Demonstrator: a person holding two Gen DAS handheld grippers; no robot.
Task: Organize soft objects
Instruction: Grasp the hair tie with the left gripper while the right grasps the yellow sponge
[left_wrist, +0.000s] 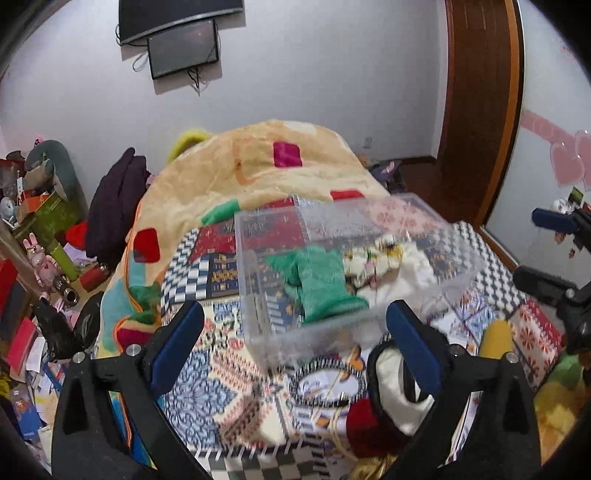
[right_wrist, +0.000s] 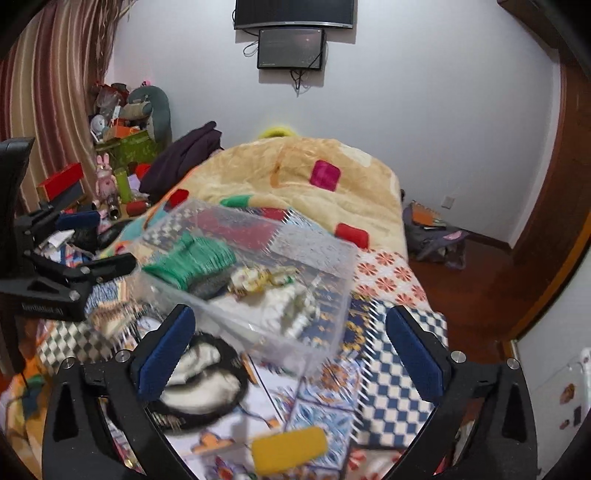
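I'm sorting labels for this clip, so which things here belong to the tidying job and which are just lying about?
Job:
clear plastic box
green knit item inside it
black-and-white furry item on the bed
yellow soft item
left gripper, right gripper, both open

Lying about:
wall screens
beige blanket
floor clutter

The right gripper (right_wrist: 295, 354) hangs with jaws wide apart above the patterned bedspread (right_wrist: 391, 398). Ahead sits a clear plastic box (right_wrist: 332, 266) holding a green knit item (right_wrist: 192, 262); a yellow object (right_wrist: 290, 448) lies nearer the camera

left claw (left_wrist: 295, 347) agape, right claw (right_wrist: 290, 350) agape
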